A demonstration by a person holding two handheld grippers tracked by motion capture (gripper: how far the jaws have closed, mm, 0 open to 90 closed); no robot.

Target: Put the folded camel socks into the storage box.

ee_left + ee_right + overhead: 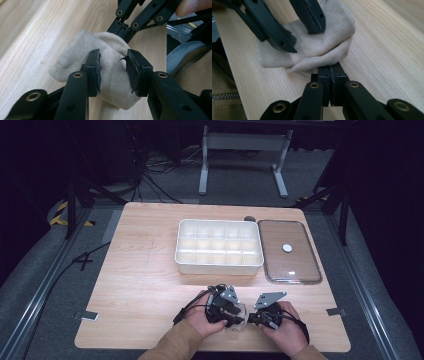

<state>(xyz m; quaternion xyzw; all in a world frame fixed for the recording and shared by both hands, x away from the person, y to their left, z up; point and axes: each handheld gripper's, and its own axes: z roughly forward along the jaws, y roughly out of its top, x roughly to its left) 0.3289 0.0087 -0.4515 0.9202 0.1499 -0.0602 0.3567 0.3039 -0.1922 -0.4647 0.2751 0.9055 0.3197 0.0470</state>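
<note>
While your right gripper (331,75) is clenched on a fold at the edge of the small beige knitted cloth (110,72), your left gripper (113,71) stands released, its jaws straddling the bundle, which lies on the pale wooden table (145,265) near its front edge, well short of the white compartmented plastic box (219,247). That pinch looks thin, so a sharp pull could slip the fold free. Closing the left jaws now might bunch the cloth or drag it off the edge.
</note>
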